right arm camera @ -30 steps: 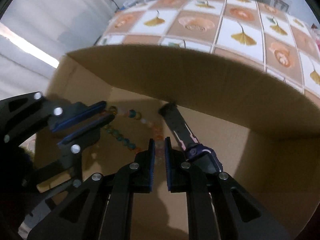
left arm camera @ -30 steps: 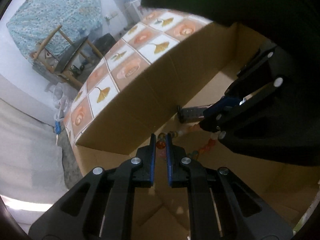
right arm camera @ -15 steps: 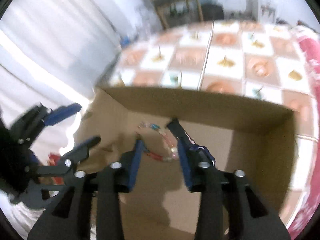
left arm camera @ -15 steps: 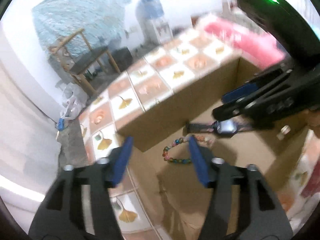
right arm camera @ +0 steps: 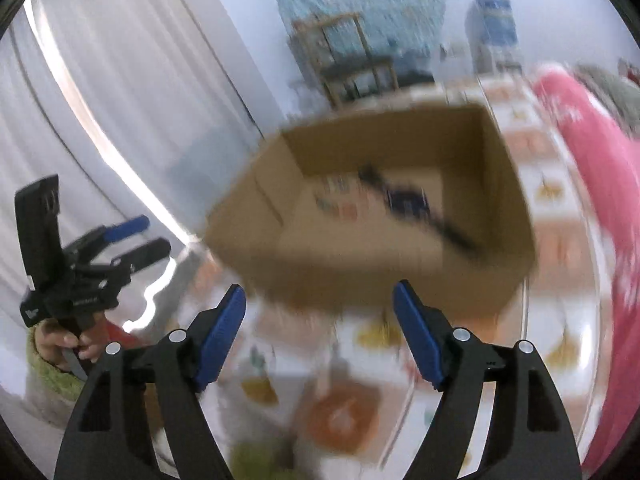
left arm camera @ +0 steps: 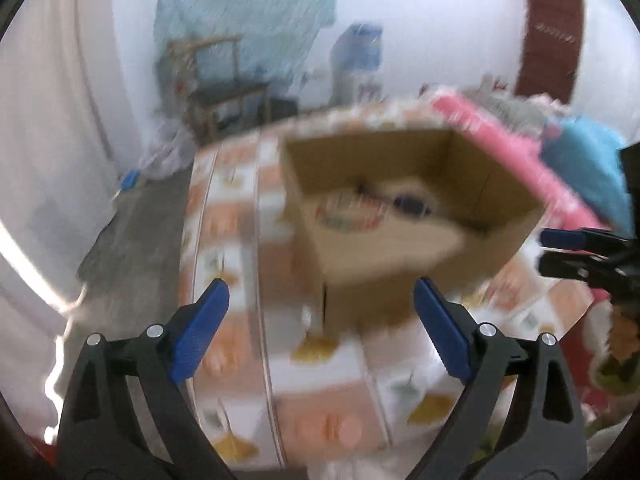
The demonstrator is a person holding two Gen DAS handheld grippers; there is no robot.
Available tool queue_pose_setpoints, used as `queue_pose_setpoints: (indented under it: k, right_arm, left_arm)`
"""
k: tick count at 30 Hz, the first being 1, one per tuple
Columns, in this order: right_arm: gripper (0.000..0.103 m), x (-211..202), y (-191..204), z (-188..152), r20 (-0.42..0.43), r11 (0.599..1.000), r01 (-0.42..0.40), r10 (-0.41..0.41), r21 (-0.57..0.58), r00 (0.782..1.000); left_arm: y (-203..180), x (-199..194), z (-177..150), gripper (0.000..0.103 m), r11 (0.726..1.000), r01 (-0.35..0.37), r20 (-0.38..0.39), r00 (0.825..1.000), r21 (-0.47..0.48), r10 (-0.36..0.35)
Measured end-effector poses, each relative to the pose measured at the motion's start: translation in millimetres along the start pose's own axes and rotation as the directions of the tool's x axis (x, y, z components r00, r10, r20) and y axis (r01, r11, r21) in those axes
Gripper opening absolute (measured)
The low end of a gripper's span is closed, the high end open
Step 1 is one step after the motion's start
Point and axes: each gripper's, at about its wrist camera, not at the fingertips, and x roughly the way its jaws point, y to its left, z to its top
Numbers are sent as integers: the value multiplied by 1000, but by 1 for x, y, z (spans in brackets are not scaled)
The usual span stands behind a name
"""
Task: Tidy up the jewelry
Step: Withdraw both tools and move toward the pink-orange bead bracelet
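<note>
Both views are smeared by motion blur, yet the main things read well enough. An open cardboard box sits on a table covered with a tiled cloth of orange squares and yellow ginkgo-leaf prints. On the box floor lie the jewelry pieces: a beaded bracelet of mixed colours, seen only as a blurred ring, and just beside it at about 3 o'clock a dark wristwatch with its strap stretched out. In the right wrist view the same wristwatch runs diagonally across the box floor, with the bracelet at its 9 o'clock; whether the two touch cannot be told through the blur. The left gripper is held outside and above the near wall of the box, its blue-padded jaws spread wide and opening — nothing lies between them. The right gripper hangs likewise before the box, jaws apart and opening, with only the tablecloth and box wall seen through the gap. In the left view the right gripper shows at 3 o'clock; in the right view the left gripper shows at 9 o'clock, held by a hand in a green sleeve. A pink cloth lies along the table's edge at 3 o'clock, and a wooden chair stands near the back wall.
</note>
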Motion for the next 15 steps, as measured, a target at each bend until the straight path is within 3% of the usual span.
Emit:
queue_pose_setpoints:
  k: [2,5,10,15]
  right_arm:
    - [74,9,-7,-30,-49,998,41,-40,37,998]
    - [74,13,-16,-64,-89,994,91,-85,60,992]
    - [74,19,-19,-97,-76,992,113,-109,57,991]
    - [72,22,-11,-106,-14,990,144,-144,15,990]
  left_arm:
    - [-8,18,-27,90,1000,-1,-81,997,-22,0]
    - [-20,38,-51,90,1000,12,-141,990,-25,-15]
    - [-38,48,-74,90,1000,-20,-143,989,24,23]
    - [-46,55,-89,90,999,-28,-115,993,44,33]
